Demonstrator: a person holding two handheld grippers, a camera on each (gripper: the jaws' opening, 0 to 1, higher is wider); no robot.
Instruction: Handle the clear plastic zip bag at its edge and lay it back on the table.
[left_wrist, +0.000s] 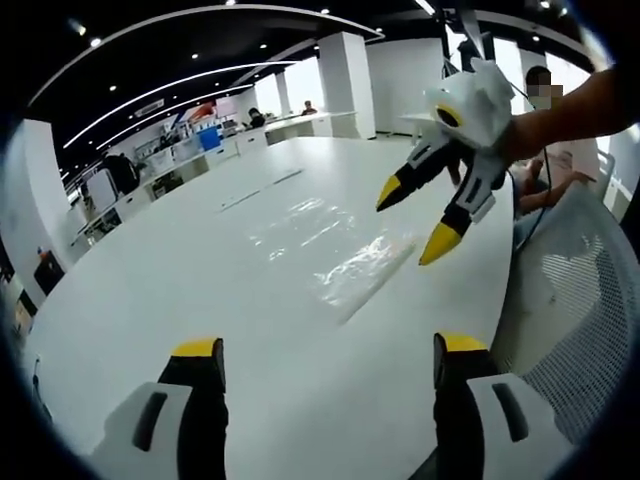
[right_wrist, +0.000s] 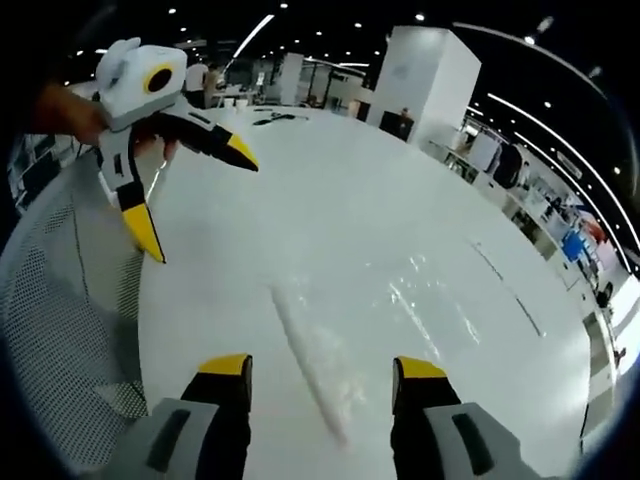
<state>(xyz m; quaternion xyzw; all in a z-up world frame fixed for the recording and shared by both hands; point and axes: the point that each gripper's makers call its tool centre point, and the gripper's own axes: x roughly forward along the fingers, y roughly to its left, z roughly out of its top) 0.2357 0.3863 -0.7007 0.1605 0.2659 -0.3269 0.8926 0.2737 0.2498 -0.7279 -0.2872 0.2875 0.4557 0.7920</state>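
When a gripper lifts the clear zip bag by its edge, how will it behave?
The bag lies flat and wrinkled on the white table, so it is probably thin and would hang limp. It looks empty, so likely very light. Its glossy film may slip between the jaws, so the thicker zip strip seems a safer grip.

Both views face across the white table (left_wrist: 250, 330) from opposite sides.

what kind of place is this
Probably an open-plan office or lab: a big white table holding the zip bag, a mesh chair, desks with seated people, white pillars and ceiling strip lights.
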